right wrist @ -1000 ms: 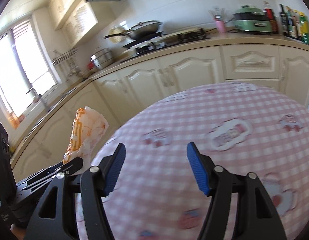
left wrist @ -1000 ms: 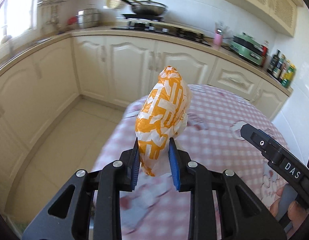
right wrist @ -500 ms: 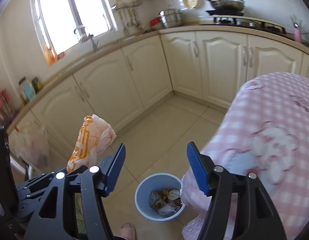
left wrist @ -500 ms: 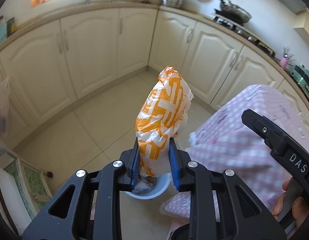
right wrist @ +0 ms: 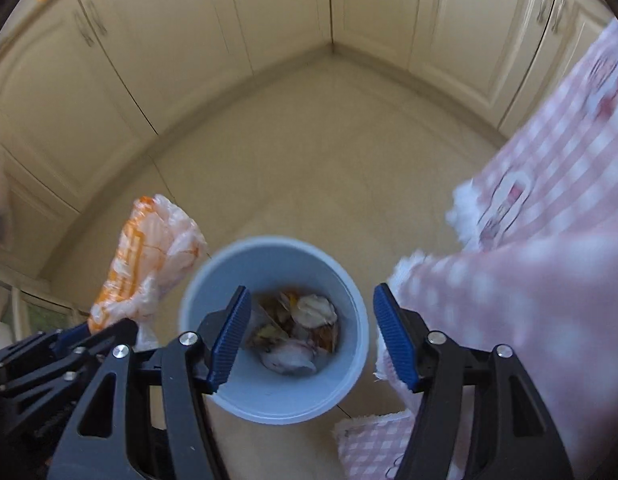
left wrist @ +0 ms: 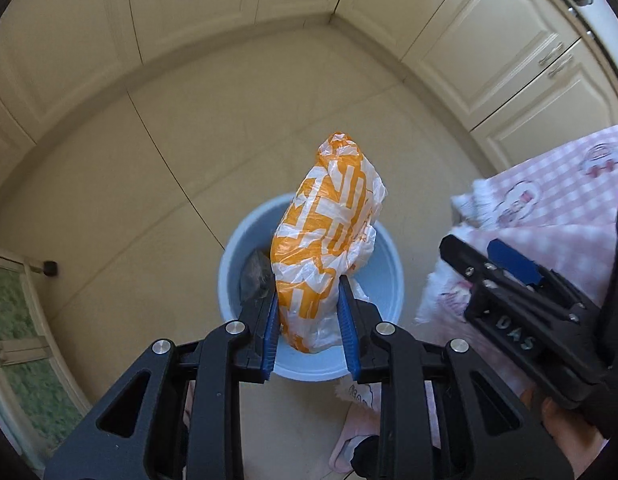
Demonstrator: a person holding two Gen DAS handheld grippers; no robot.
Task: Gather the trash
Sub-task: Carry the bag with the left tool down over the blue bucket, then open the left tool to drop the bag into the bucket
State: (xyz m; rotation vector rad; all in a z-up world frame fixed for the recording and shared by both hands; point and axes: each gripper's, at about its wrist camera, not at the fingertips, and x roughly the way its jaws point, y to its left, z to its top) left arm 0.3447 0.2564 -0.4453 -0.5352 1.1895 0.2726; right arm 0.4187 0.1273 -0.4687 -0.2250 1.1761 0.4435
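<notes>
Clearly the drop-off step is in hand: both grippers point steeply down at the tiled floor (left wrist: 157, 168), which lies bare and open from the cream cabinets (left wrist: 505, 40) at the back to the bin.

At the right the pink checked tablecloth (right wrist: 549, 264) hangs down, its frilly hem just beside the blue bin (right wrist: 269, 396) and, in the right wrist view, seeming to touch the rim there. That is the one crowded edge; the bin's other sides look free.

The bin stands on the floor below both tools, its round mouth open and already holding crumpled scraps.

Pinched between the blue pads of the left gripper (left wrist: 309, 328) is the orange-and-white plastic bag (left wrist: 329, 240). From the left wrist it sits over the bin's mouth, though the right wrist view shows it toward the bin's left rim, so it may not be centred.

Beside it, the right gripper (right wrist: 312, 334) is spread and empty over the bin.

Next, I judge, the bag needs bringing squarely over the opening, clear of the cloth, before the left jaws part.
</notes>
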